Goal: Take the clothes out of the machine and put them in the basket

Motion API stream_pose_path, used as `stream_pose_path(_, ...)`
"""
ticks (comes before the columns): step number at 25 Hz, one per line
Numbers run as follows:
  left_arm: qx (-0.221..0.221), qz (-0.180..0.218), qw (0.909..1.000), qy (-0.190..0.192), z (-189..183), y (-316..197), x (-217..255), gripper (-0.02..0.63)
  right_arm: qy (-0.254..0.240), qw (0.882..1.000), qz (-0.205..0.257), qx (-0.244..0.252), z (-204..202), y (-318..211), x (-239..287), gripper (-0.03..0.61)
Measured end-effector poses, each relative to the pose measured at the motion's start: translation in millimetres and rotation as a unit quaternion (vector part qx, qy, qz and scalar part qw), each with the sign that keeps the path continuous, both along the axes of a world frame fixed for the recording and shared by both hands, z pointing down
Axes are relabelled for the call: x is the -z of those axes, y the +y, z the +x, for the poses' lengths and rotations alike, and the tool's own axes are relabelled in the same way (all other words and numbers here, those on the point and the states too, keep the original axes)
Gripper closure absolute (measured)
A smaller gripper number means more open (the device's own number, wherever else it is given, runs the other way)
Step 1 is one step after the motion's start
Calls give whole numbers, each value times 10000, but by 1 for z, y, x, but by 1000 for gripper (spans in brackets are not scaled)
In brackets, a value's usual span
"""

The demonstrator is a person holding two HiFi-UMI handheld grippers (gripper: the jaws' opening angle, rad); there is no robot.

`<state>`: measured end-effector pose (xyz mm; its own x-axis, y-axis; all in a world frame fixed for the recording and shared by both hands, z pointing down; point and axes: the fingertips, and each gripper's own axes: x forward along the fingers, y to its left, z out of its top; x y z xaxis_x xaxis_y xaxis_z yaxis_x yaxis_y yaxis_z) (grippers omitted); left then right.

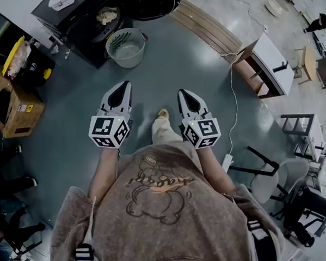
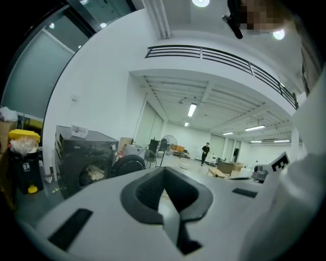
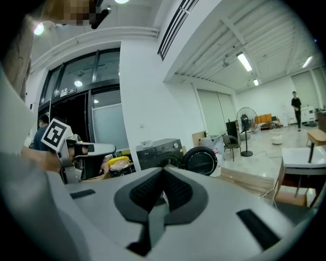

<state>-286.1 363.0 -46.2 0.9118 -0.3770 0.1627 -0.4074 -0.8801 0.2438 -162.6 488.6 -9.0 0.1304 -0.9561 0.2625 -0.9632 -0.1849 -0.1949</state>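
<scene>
The black machine (image 1: 84, 33) stands at the far edge of the grey floor (image 1: 165, 67), its round door (image 1: 155, 2) swung open. The pale basket (image 1: 115, 41) sits on the floor just in front of it. The left gripper (image 1: 125, 86) and right gripper (image 1: 183, 92) hang side by side, well back from the machine, each with jaws closed together on nothing. The clothes (image 1: 107, 15) lie bunched in the drum opening.

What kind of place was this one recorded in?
Probably an open workshop or lab hall, not a home: a washing machine and basket stand on grey floor beside a cardboard box, with strip lights overhead.
</scene>
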Motion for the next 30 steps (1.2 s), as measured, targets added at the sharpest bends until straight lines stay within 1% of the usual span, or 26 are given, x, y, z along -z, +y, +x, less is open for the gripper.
stream_pose_path(6, 208, -4, 9998, -14, 78, -56, 8, 607, -29, 9994, -5, 333, 78, -59, 7, 581)
stream_pose_path(10, 377, -20, 9993, -37, 116, -89, 7, 607, -113, 9990, -25, 435, 121, -90, 3, 581)
stream_pose_path(15, 612, 35, 9981, -95, 141, -119, 5, 607, -262, 9978, 7, 613, 154, -122, -1, 580)
stream_pose_path(21, 766, 62, 9970, -128, 163, -151, 0, 607, -356, 9965, -37, 758, 178, -157, -10, 581)
stream_pose_path(30, 898, 10, 9959, -43, 205, -225, -9, 607, -259, 9941, -75, 1050, 213, -237, -16, 581)
